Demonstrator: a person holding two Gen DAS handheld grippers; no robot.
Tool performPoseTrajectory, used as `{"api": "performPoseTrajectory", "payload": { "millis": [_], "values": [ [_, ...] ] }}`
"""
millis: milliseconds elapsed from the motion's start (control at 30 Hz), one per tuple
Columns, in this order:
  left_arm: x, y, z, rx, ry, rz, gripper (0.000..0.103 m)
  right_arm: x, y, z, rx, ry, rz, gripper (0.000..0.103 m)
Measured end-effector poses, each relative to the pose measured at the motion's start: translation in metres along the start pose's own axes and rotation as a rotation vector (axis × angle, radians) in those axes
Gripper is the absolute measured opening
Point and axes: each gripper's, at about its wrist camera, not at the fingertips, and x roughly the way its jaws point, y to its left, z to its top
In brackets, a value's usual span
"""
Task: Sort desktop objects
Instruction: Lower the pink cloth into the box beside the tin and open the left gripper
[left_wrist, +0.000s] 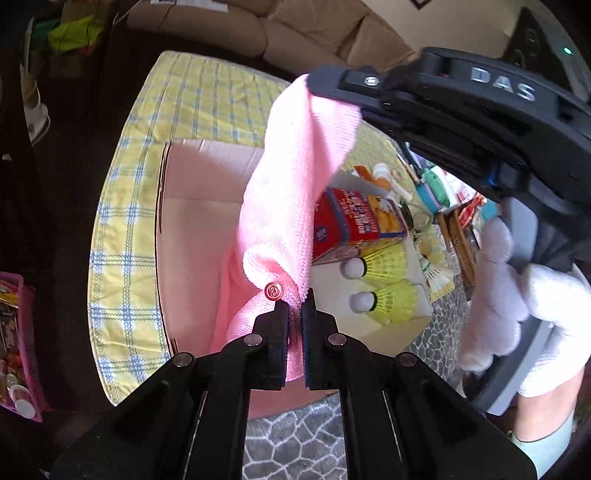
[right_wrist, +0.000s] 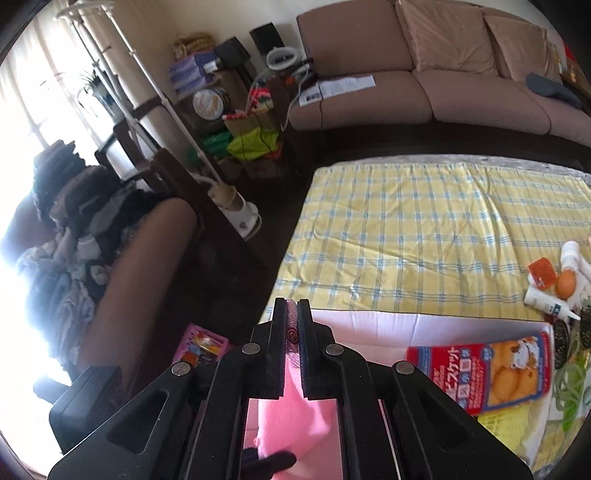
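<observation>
A pink cloth (left_wrist: 295, 177) hangs stretched between both grippers above an open cardboard box (left_wrist: 199, 177). My left gripper (left_wrist: 294, 299) is shut on the cloth's lower corner, beside a small red round tag (left_wrist: 273, 291). My right gripper (right_wrist: 291, 314) is shut on the cloth's upper edge; pink cloth (right_wrist: 291, 417) hangs below its jaws. The right gripper's body (left_wrist: 461, 96) shows in the left wrist view at the upper right. Inside the box lie a red biscuit box (left_wrist: 351, 221), also in the right wrist view (right_wrist: 491, 369), and two yellow shuttlecocks (left_wrist: 388, 299).
The box stands on a yellow checked tablecloth (right_wrist: 424, 229). Small items crowd the table's right side: a white tube (right_wrist: 546, 302), an orange ball (right_wrist: 567, 282), green cord (right_wrist: 570, 387). A pink basket (left_wrist: 14, 350) sits on the floor at left. A sofa (right_wrist: 424, 85) stands behind.
</observation>
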Motion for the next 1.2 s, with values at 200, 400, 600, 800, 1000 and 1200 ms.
{"api": "performPoseTrajectory", "payload": {
  "millis": [200, 400, 600, 800, 1000, 1200],
  "values": [
    [0.003, -0.005, 0.001, -0.030, -0.011, -0.117, 0.005, -0.021, -0.002, 0.005, -0.074, -0.037, 0.008, 0.005],
    [-0.008, -0.042, 0.001, -0.014, -0.072, -0.205, 0.005, -0.037, 0.002, 0.019, -0.130, -0.052, 0.008, 0.005],
    [-0.003, -0.027, -0.009, -0.026, -0.086, -0.065, 0.005, 0.017, 0.004, 0.008, -0.135, 0.057, -0.009, 0.005],
    [-0.006, 0.003, -0.026, -0.057, -0.058, 0.061, 0.036, 0.067, 0.012, -0.015, -0.128, 0.135, -0.011, 0.009],
    [-0.047, -0.014, -0.043, 0.038, -0.154, 0.146, 0.073, 0.036, 0.008, -0.004, -0.127, 0.069, -0.015, 0.050],
    [-0.045, -0.002, -0.039, 0.023, -0.149, 0.135, 0.074, -0.007, -0.003, -0.002, -0.141, 0.035, -0.065, 0.052]
  ]
}}
